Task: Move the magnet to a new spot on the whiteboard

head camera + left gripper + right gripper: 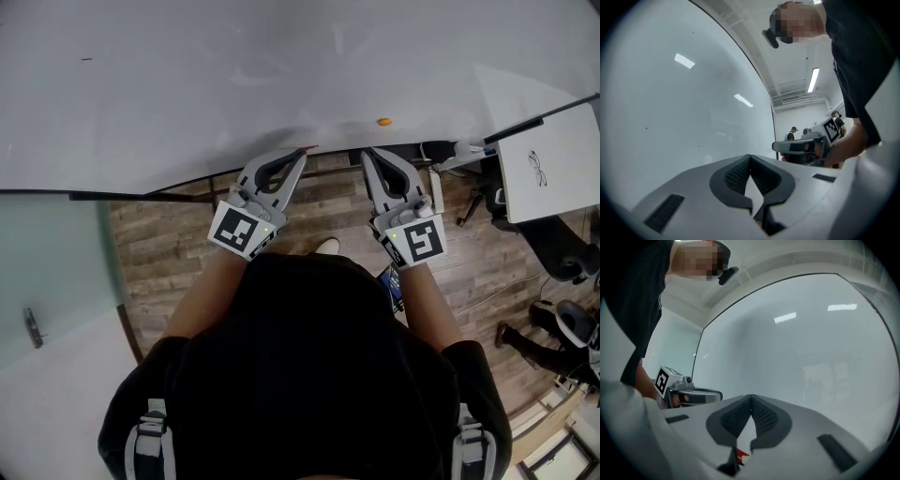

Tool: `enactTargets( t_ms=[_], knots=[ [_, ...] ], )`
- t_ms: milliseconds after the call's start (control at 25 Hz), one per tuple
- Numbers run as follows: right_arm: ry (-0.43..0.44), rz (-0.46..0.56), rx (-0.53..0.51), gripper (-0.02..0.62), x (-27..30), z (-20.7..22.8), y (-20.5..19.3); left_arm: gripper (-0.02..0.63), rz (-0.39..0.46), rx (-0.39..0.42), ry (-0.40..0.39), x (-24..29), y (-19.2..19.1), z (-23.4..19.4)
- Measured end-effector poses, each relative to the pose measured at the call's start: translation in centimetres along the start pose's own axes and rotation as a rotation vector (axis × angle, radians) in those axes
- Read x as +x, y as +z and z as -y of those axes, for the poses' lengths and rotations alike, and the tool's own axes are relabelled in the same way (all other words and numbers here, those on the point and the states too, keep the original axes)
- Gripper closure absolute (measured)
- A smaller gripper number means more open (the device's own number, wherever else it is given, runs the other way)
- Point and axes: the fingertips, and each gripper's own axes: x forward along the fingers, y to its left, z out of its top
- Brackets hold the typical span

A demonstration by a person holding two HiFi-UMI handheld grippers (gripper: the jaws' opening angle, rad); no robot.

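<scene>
Quick rundown of what I'm seeing. The magnet (384, 122), a little orange dot, is stuck low on the whiteboard (187, 84), close to the board's bottom edge and a bit right of centre in the head view. Nothing is holding it. It sits just up and right of the right gripper (367, 153) tip, near it but not touching as far as I can see.

Both grippers are side by side in the middle of the frame, pointing at the board. The left gripper (302, 153) has its jaws pressed together with nothing between them. Its own view shows the pads (736, 176) meeting at the tip, with only bare board beyond. Same for the right: jaws closed tight and empty, board filling its view. Neither gripper view shows the magnet, so neither is aimed straight at it.

My read on why: closed, level and parked in front of the body looks like a rest pose, not a reach. A magnet on the board with both grippers empty fits two stories equally. Either it's waiting to be pulled off, or it's already sitting at its new spot. I can't pick one from this.

If it does need grabbing, the right gripper is nearer. The magnet looks small, so I'd guess a pinch by its edges could slip.
</scene>
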Motion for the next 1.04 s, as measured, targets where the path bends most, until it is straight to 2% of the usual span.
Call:
enactTargets(
  t_ms=[1040],
  knots=[
    [-0.024, -0.006, -0.009, 0.595, -0.6, 0.0, 0.1, 0.604, 0.004, 0.015, 0.044, -1.5, 0.3, -1.0]
  ],
)
